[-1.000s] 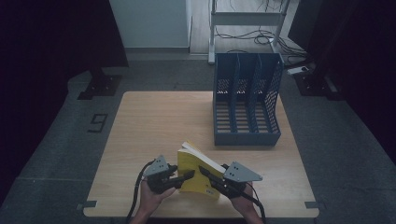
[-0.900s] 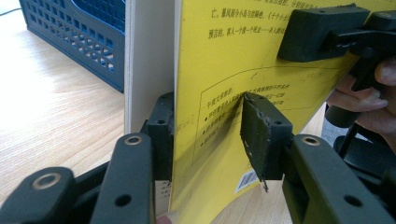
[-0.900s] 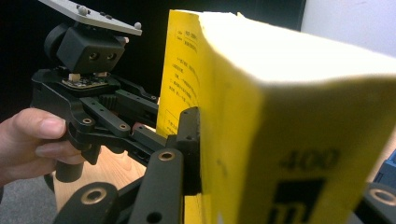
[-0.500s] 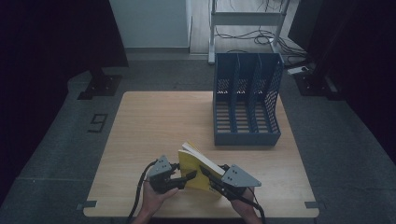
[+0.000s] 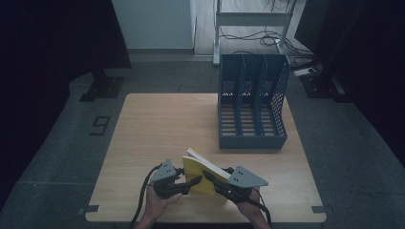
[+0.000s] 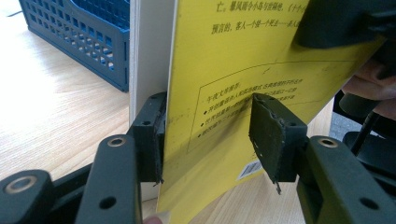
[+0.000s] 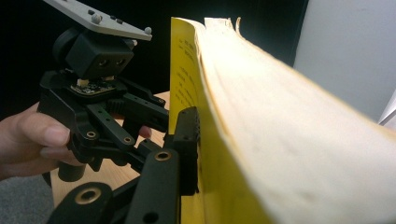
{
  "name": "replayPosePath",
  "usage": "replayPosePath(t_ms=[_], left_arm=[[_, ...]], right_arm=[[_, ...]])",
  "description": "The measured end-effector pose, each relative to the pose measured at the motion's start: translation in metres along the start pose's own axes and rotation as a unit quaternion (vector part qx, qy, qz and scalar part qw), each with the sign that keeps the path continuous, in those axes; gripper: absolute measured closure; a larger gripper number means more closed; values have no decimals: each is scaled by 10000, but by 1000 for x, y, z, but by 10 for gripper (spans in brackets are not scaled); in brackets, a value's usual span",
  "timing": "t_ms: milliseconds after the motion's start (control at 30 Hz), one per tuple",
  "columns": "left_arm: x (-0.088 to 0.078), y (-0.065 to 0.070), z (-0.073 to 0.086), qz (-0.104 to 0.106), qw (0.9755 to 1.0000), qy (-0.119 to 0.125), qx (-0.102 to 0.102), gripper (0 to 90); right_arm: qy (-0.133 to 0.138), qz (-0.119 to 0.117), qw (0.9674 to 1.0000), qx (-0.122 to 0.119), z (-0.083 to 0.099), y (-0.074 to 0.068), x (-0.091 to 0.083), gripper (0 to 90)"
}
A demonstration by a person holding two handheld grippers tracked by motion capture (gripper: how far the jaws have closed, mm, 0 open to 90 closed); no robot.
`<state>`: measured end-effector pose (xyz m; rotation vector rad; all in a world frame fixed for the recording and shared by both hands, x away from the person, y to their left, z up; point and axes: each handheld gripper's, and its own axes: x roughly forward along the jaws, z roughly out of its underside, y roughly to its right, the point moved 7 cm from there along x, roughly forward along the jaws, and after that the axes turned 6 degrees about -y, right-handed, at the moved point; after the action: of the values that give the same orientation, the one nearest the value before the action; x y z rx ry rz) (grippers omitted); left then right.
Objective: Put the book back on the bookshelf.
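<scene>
I've got a wooden table [image 5: 157, 124] in a dark room, blue file rack [image 5: 252, 102] far right. Yellow book [image 5: 203, 174] stands tilted at the near edge. Right gripper [image 5: 215, 180] clamps it; left gripper [image 5: 191, 183] just loosened, 2 jaws apart around the cover.

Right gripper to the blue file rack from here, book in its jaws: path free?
Probably yes. The right gripper grips the yellow book, and bare table lies between it and the rack, whose slots face the person.
</scene>
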<state>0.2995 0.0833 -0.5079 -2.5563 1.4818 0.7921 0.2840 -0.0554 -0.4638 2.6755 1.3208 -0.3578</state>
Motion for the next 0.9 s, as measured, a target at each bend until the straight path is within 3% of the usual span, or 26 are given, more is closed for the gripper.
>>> replayPosePath(t_ms=[167,267,500,733,900], left_arm=[[0,-2,0,54,10000,17,-49,493],[-1,-3,0,85,9999,57,-122,451],[-2,-10,-1,-155,9994,96,-278,352],[-6,-19,1,-418,9980,105,-471,322],[-6,-23,2,-469,9970,82,-606,319]], right_arm=[[9,50,10000,7,0,0,0,730],[66,-2,9998,174,0,2,-1,732],[199,84,9989,417,0,6,-3,740],[278,144,9989,361,-3,5,-6,741],[319,246,9987,318,-6,7,-10,740]])
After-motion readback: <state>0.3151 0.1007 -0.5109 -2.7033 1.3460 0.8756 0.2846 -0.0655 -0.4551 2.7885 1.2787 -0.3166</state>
